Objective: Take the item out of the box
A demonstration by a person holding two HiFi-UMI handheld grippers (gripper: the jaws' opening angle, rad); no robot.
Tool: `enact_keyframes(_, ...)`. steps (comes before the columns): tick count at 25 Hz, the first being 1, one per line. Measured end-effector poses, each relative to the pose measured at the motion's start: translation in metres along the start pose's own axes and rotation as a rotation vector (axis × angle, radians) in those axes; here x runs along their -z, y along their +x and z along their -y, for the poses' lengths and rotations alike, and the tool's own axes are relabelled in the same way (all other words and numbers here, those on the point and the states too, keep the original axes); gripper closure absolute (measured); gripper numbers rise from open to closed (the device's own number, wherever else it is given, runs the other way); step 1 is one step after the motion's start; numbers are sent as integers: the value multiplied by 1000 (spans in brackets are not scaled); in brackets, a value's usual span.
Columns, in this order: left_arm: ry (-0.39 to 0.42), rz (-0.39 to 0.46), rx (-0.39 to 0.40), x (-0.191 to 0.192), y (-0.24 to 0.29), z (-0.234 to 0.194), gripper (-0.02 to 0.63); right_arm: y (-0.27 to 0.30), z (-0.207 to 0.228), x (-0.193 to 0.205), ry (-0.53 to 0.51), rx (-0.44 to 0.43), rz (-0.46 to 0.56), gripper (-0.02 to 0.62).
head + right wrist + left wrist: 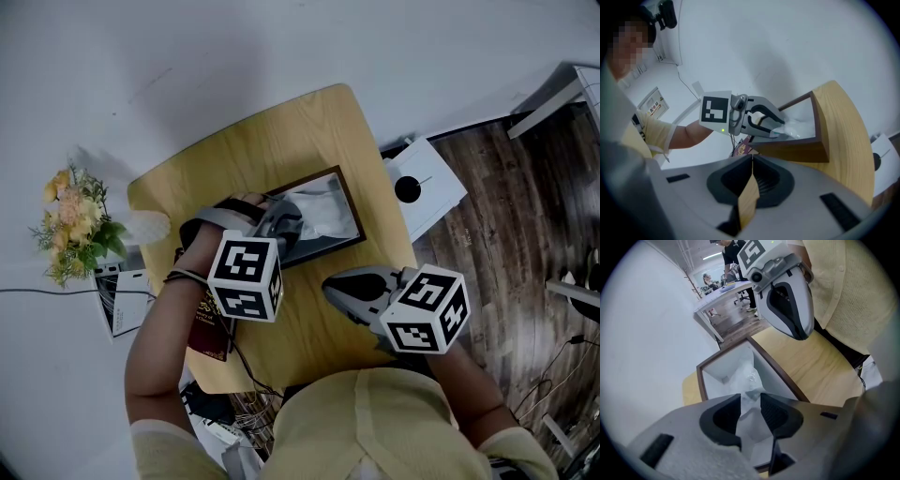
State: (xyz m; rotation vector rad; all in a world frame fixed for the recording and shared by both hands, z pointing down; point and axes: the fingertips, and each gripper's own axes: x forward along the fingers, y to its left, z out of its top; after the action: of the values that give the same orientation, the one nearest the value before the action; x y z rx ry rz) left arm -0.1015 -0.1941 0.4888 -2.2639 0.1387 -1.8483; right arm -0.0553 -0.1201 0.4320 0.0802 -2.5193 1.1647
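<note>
Nearest the person, the grey right gripper (751, 159) is over the pale wooden bench (309, 131), its jaws together on nothing. Beyond it, the grey left gripper (751, 401) clamps a crinkled, clear-plastic-wrapped item (749, 376) (contents unreadable). The item is inside the dark-brown, white-lined box (780, 371), whose near wall the left gripper hides in the head view.

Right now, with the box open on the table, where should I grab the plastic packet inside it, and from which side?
I'd grip the crumpled top of the packet, coming straight down through the open top of the box: its walls block the sides, and the loose plastic bunches into a thin fold. The left gripper is shut on that fold.
</note>
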Motion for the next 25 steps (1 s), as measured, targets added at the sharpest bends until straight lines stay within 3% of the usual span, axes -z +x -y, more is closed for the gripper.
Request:
enact_keyframes(10, -7, 62, -176, -16, -11, -24, 462, 0, -2, 5, 4, -3, -13, 565)
enact_keyframes(13, 3, 62, -224, -20, -13, -31, 410, 0, -2, 7, 5, -6, -16, 565)
enact_keyframes(18, 78, 37, -234, -26, -9, -30, 417, 1, -4, 9, 6, -9, -20, 565)
enact_keyframes(25, 70, 34, -209, -28, -6, -26, 462, 0, -6, 11, 5, -10, -22, 565)
